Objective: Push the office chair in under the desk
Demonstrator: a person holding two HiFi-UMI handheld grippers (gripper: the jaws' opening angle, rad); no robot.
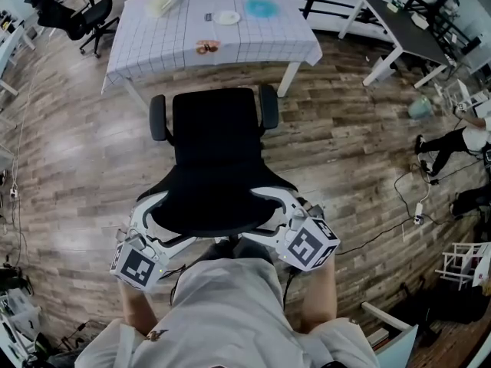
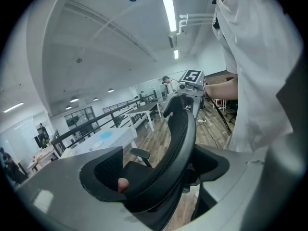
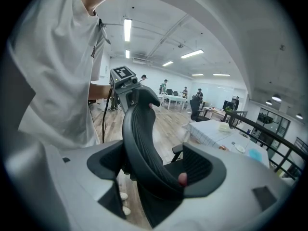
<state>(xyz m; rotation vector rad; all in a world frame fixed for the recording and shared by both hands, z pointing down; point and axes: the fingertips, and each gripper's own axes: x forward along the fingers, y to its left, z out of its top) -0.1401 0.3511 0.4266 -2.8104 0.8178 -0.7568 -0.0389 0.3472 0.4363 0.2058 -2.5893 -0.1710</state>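
Item: black office chair point(image 1: 219, 152), centre of the head view, standing on wood-plank floor point(image 1: 77, 152). Its seat and two armrests face the desk point(image 1: 169, 44), which fills the upper centre of the frame under a white grid-patterned cloth. The chair is just below the desk's near edge and not yet under it. Backrest point(image 2: 180, 138): curved, ribbed, nearest the person, in the lower centre of the head view. Left gripper point(image 1: 163, 219): at the backrest's lower-left corner, jaws set wide and closed around the backrest's rim, which fills the gap between the pads. Right gripper point(image 1: 282, 211): at the lower-right corner, jaws likewise wide and clamped on the rim, one pad against its front face. Each gripper carries a marker cube. On the desk: pale box point(image 1: 161, 2) upper left, white plate point(image 1: 227, 18), blue patch point(image 1: 261, 8), small orange object point(image 1: 205, 47) near the front edge. Surroundings: second black chair point(image 1: 88, 18) at the upper left, dark-topped table point(image 1: 406, 29) at the upper right, person's white shirt point(image 1: 222, 313) along the bottom edge.
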